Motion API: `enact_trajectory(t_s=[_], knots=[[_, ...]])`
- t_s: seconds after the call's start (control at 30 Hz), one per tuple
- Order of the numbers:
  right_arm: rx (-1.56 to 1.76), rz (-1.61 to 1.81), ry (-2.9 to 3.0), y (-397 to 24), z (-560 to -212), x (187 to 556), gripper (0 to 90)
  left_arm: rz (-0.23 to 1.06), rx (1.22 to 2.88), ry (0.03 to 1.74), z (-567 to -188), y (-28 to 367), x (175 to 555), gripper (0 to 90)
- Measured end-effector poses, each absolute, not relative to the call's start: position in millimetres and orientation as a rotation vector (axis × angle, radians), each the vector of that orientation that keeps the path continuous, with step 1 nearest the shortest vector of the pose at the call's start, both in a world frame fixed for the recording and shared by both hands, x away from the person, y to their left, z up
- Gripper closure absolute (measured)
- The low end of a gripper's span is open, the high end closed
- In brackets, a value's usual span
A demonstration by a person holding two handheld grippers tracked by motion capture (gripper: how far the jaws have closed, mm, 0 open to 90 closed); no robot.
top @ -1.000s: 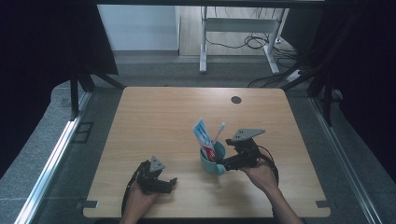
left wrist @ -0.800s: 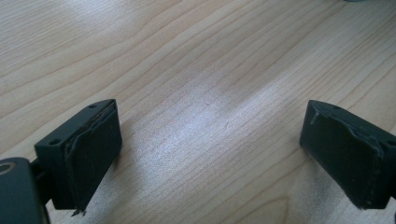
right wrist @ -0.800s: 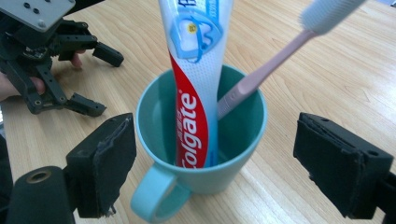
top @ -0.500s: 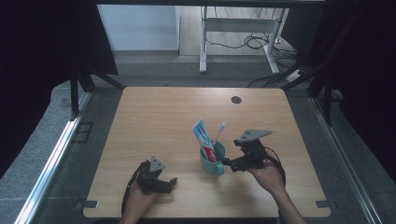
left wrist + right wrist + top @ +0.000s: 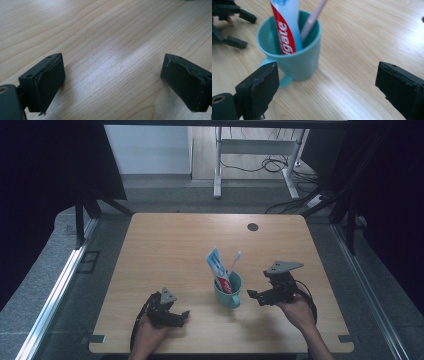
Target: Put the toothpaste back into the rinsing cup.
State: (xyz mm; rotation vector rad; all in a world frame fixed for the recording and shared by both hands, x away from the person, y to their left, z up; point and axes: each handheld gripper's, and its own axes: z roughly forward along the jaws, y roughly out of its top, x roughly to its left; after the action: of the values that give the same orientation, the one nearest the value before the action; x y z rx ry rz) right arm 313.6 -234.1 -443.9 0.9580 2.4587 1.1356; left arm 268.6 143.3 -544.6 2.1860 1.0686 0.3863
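Teal plastic was what I had to mind here: the mug (image 5: 227, 290) stood near the front middle of the wooden table (image 5: 170, 250), and my right gripper (image 5: 254, 296) sat just beside it on its right, apart from it. Its jaws had just been opening and stood wide, with nothing pressed between them; in the right gripper view the mug (image 5: 292, 57) lay ahead, toward the left jaw, untouched. I judged the step in hand to be the release and retreat, so the thing to do well was to draw the hand back level and straight, keeping the left jaw off the handle (image 5: 280, 80) that stuck out low on the near side. A nudge there could tip the mug, top-heavy as I took it to be with its load.

My left gripper (image 5: 181, 316) rested low at the front left, well apart from the mug, jaws wide over bare wood (image 5: 110, 50), holding nothing. I saw no call to move it.

As for the mug's looks: smooth, matte, slightly tapered toward the base, upright. Inside leaned a white, red and blue toothpaste tube (image 5: 285, 27), lettering running up it, and a pale pink toothbrush (image 5: 312, 20) slanted against the far rim. Both rose well above the rim in the high view.
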Motion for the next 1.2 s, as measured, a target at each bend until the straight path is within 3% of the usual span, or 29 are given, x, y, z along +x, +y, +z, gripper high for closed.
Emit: enact_trajectory(t_s=[0.6,1.2], knots=[[1.048,1.061,2.411,-273.6,-460.3,304.3,4.3,0.385,2.184,1.072,-544.7,143.2,268.4,5.4],[1.127,1.015,2.381,-295.2,-497.7,290.1,4.5,0.386,2.184,1.075,-544.6,143.1,268.0,5.6]])
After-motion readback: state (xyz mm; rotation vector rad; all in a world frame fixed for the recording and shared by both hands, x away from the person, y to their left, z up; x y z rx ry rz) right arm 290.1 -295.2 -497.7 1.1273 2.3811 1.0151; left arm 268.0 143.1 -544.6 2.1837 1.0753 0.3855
